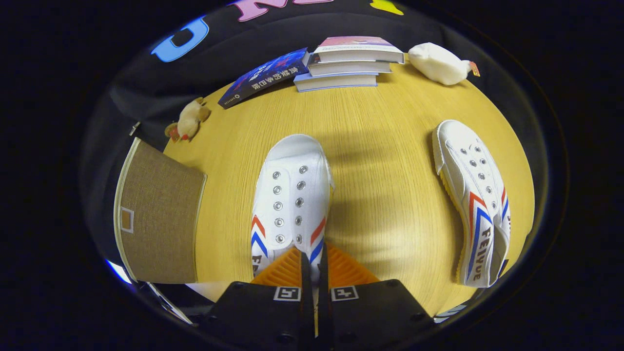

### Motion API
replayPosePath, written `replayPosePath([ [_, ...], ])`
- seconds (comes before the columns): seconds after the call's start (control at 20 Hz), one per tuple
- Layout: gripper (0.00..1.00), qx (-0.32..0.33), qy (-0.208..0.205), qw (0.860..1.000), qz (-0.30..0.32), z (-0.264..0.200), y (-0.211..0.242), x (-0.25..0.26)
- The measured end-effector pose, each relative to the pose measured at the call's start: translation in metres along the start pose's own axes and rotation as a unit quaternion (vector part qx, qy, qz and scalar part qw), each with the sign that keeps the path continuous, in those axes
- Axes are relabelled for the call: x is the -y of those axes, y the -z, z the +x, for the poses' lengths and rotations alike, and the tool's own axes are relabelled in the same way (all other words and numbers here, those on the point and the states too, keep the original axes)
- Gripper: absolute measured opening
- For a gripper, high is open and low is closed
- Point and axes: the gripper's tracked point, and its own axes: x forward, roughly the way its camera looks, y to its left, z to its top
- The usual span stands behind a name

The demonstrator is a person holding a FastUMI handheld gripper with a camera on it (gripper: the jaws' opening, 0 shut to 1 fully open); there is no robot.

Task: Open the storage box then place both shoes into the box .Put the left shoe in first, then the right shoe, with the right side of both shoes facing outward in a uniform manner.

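A white canvas shoe (291, 195) with red and blue stripes lies on the wooden table, toe pointing away from me. My gripper (312, 261) is over its heel end, the orange fingers (285, 270) nearly together and pinching the shoe's tongue or collar between them. A second matching shoe (475, 202) lies apart to the right, tipped onto its side. The beige fabric storage box (156, 214) stands to the left of the fingers with its lid on.
Beyond the shoes, a stack of books (348, 63) and a dark blue book (265, 75) lie at the table's far edge. A white plush toy (438, 63) sits far right, a small tan plush (190, 121) far left. Bare wood (385, 161) separates the shoes.
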Motion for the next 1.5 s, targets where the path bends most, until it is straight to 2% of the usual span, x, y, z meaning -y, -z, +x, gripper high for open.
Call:
replayPosePath([
  [0.35, 0.05, 0.022, -0.016, 0.998, 0.050, -0.031, -0.014, -0.016],
  [0.75, 0.05, 0.072, -0.044, 0.994, 0.070, -0.134, -0.058, -0.076],
  [0.9, 0.05, 0.080, -0.051, 0.993, 0.067, -0.160, -0.070, -0.113],
  [1.1, 0.05, 0.079, -0.104, 0.990, 0.055, -0.173, -0.074, -0.193],
  [1.3, 0.05, 0.061, -0.154, 0.986, 0.024, -0.165, -0.064, -0.266],
  [1.5, 0.05, 0.037, -0.165, 0.985, 0.022, -0.145, -0.046, -0.310],
])
